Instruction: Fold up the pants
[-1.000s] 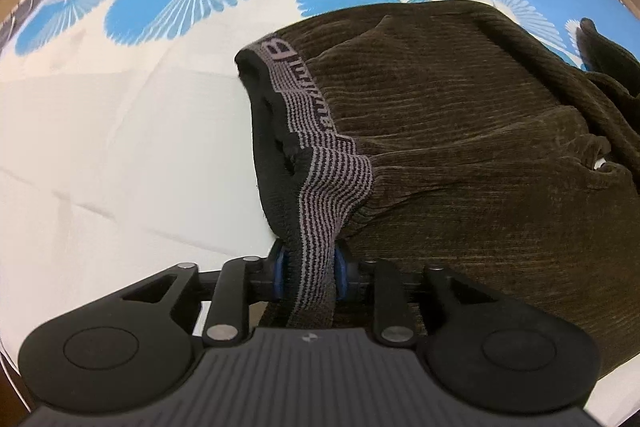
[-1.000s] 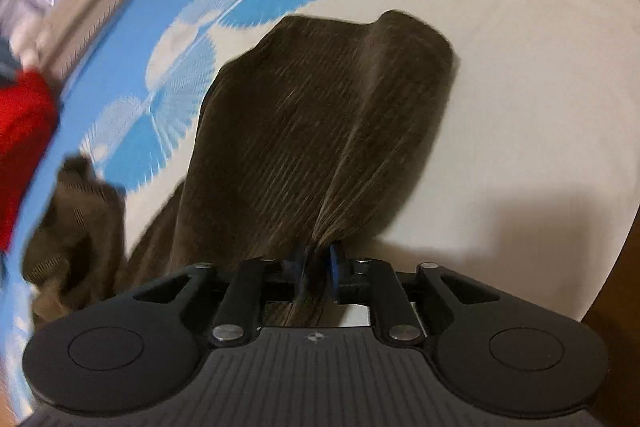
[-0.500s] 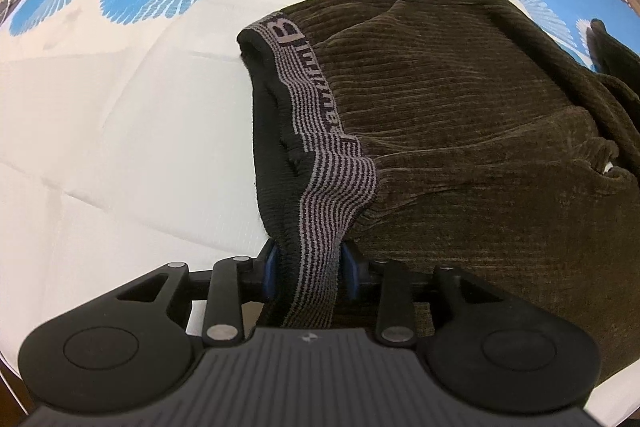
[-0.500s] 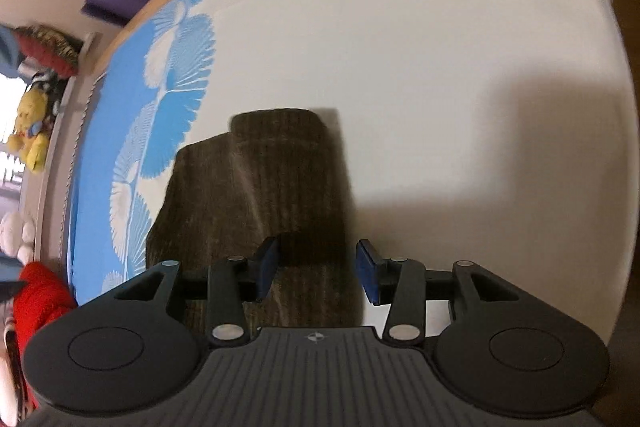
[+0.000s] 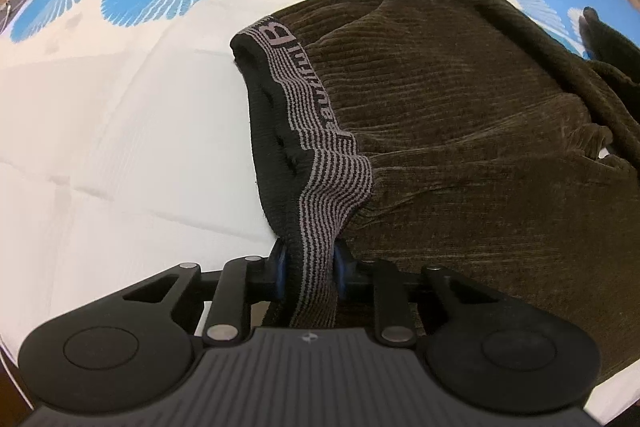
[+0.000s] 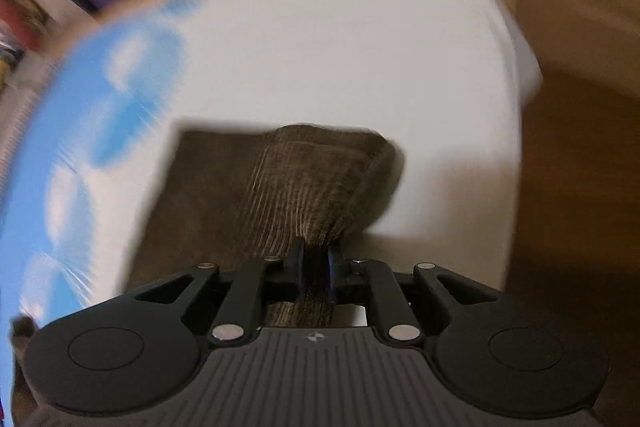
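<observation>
- Left gripper: jaws closing on the striped elastic waistband of the pants; the band runs between the blue pads, which press it from both sides. A second ago it was pinched, half a second ago the jaws stood a bit wider, now they tighten again. We read this as a re-grip in place.
- Right gripper: jaws closing on a bunched fold of the pant leg; cloth sits between the pads. Half a second ago these jaws were apart and empty over the leg end, so this is a fresh grab. The view is smeared with motion.
- Pants lie on the bed sheet: waist end spread over the white part near the blue leaf print, leg end on plain white close to the mattress edge, wooden floor beside it.
- We judge both ends now held, so the fold can start: probably carrying the leg end toward the waist.
- Risk: the right grip takes only a small pinch, which could slip.
</observation>
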A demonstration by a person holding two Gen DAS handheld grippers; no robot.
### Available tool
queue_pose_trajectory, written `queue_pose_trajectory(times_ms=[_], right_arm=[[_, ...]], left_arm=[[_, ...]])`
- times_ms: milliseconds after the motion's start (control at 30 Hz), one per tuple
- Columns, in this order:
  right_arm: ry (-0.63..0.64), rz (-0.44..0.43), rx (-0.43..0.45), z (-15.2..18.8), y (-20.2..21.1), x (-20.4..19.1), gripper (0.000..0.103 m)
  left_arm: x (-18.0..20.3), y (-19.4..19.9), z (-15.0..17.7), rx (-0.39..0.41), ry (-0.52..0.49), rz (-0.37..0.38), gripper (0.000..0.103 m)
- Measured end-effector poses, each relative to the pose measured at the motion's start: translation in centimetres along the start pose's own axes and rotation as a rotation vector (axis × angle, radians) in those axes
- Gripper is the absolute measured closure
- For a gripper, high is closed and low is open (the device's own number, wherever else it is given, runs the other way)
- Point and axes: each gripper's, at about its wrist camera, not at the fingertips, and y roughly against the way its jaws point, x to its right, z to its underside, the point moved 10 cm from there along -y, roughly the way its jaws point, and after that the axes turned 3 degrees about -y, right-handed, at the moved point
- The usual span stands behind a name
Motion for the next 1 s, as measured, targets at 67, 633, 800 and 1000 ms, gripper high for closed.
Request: queue_pose_trajectory(times_ms=[67,633,800,1000], right_arm=[[-0.022,0.023,-0.013,0.1,-0.3,0.8,0.076],[0.232,0.027,-0.029,2.4,0.0,-2.0,0.095],[0.424,0.092,-0.108,4.9,-0.5,-2.6,0.087],[0.411,0.190,0.036,2.0,1.7,-1.0,0.074]], left_arm=[[-0.5,0.2,0.3,-0.006,0.028,0.031,0.072],[-1.7,2.2,1.0,0.066,-0.048,-0.032,0.083],[-3.0,1.5,2.2,-0.005,-0.059,-0.089,0.071],[-1.8,4.7,-0.1,0.206,-0.087,-0.148,0.056]])
